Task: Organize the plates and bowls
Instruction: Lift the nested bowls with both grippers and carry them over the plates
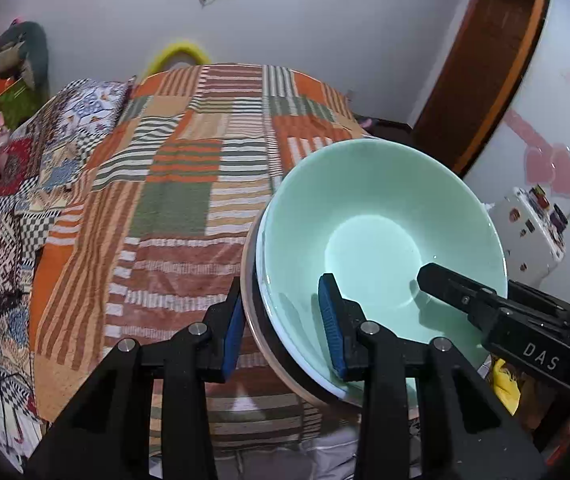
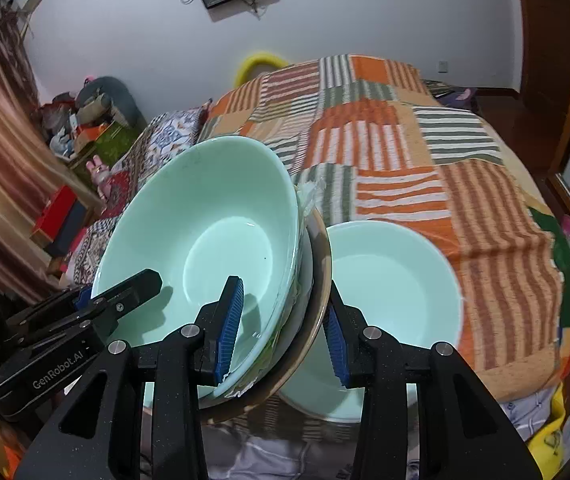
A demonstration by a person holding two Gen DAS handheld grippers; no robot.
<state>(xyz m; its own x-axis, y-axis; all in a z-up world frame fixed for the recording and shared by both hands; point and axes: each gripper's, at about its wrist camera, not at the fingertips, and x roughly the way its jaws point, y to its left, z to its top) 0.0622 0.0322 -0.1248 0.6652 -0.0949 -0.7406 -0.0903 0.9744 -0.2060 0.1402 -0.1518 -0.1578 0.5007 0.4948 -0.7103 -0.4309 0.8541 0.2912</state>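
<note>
- The left tool (image 1: 285,332) straddles the near-left rim of a tilted stack: one blue pad (image 1: 232,334) sits outside against the brown plate (image 1: 254,320), the other inside the top mint-green bowl (image 1: 381,236). The jaws stand at a narrow gap with the stacked rims between them — holding the stack.
- The right tool (image 2: 281,330) takes the same stack from the opposite side: one blue pad (image 2: 229,332) lies inside the top bowl (image 2: 205,240), the other sits outside, close to the underside of the brown plate (image 2: 319,280). Whether that outer pad touches the plate I cannot tell.
- The stack is a mint-green bowl nested on a pale dish whose rim alone shows, with the brown plate beneath; it leans, and it is raised above the bed between the two tools.
- A second mint-green bowl (image 2: 389,292) rests upright on the striped patchwork blanket (image 2: 425,168) covering the bed — just beside the stack on its right, partly hidden behind the plate's edge.
- In the left wrist view, the right tool's black finger (image 1: 457,288) reaches into the top bowl from the right.
- The blanket (image 1: 189,184) spreads out beyond the stack.
</note>
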